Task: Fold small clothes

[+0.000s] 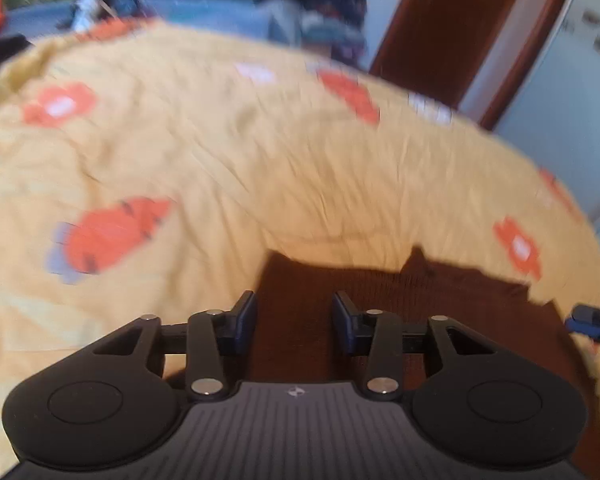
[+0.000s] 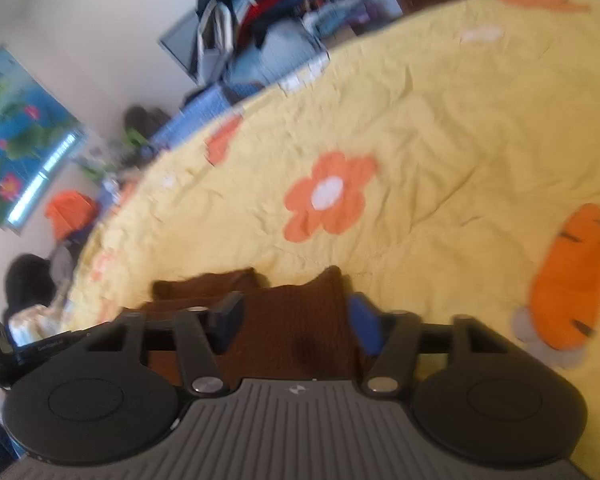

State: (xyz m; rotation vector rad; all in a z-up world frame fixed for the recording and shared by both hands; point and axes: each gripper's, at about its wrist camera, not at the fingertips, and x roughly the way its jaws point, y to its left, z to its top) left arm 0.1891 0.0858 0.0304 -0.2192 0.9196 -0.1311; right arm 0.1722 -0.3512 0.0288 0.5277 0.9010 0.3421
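Brown ribbed knit garment (image 1: 380, 304) — wrinkled matt cotton bedspread (image 1: 260, 152)

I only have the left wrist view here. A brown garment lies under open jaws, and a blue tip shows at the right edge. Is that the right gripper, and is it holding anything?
Observer: Likely. The right gripper is open above the brown garment, pads apart, nothing pinched.
Operator: Does the garment look folded from that side?
Observer: Its far edge shows two raised humps; the fold itself is unclear.
Operator: Anything else nearby on the quilt?
Observer: Only print: an orange flower beyond the garment on the yellow quilt.
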